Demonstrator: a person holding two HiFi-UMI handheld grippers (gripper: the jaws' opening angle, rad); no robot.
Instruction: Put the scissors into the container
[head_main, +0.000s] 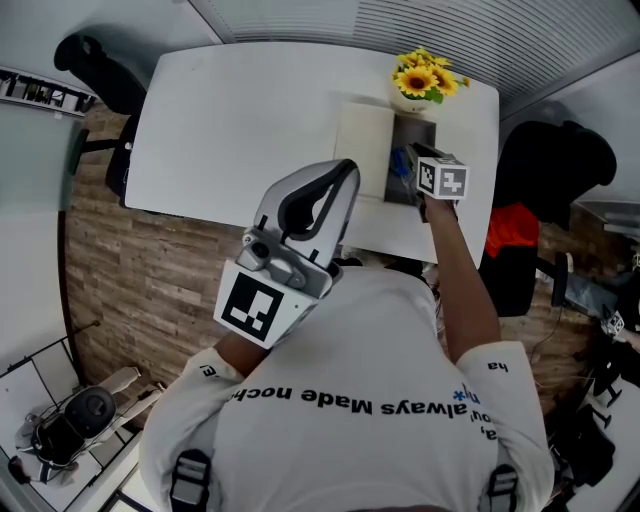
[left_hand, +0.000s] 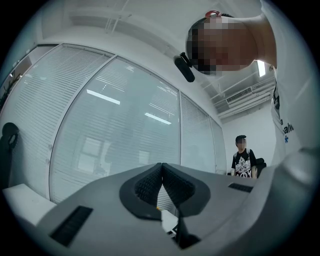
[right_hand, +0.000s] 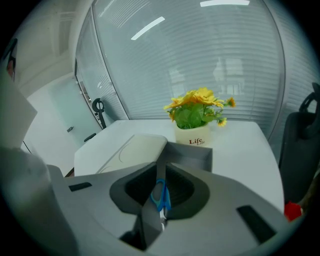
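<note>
The scissors (right_hand: 161, 196), blue-handled, show through the gap between my right gripper's (right_hand: 161, 165) jaws. They lie down in the dark grey container (right_hand: 195, 156), and the pads do not touch them. In the head view the scissors (head_main: 403, 162) are a blue patch inside the container (head_main: 416, 133), just left of my right gripper's marker cube (head_main: 441, 178). The container's beige lid (head_main: 365, 150) lies open to its left. My left gripper (head_main: 345, 178) is held up near my chest, away from the table. Its jaws (left_hand: 161, 166) meet at the tips with nothing between them.
A pot of yellow flowers (head_main: 425, 80) stands just beyond the container on the white table (head_main: 250, 120). A black chair (head_main: 550, 160) with something red on it is at the table's right. Another chair (head_main: 100, 70) is at the left. A person (left_hand: 244, 159) stands far off.
</note>
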